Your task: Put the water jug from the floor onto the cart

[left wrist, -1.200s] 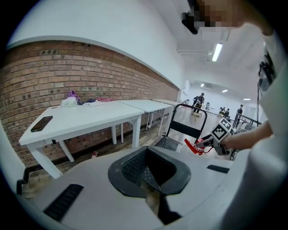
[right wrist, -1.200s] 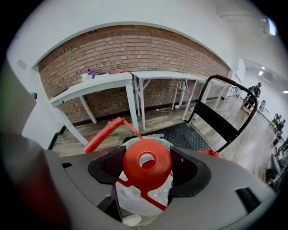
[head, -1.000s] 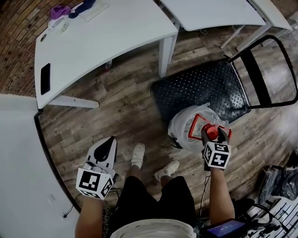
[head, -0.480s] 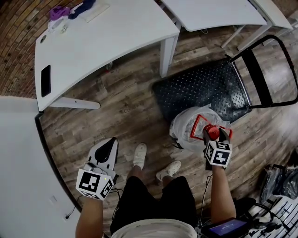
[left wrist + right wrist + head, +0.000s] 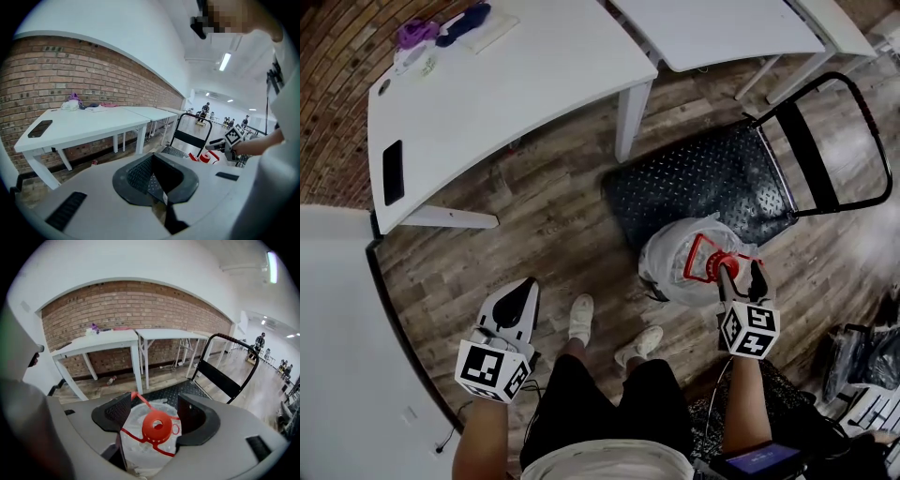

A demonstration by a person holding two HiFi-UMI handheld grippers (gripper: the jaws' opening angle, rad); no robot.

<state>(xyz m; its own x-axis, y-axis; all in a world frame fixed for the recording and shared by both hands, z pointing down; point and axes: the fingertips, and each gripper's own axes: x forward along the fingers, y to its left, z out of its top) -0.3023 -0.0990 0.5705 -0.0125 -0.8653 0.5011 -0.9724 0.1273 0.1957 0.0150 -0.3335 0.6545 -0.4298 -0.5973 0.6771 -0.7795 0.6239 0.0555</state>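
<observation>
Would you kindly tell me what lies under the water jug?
Around the water jug show the cart's black deck on the far side and wood floor on the near side. The jug's own body covers what is directly beneath it.

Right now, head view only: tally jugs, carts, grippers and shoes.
water jug: 1
platform cart: 1
grippers: 2 (left gripper, right gripper)
white shoes: 2
Total: 6
</observation>
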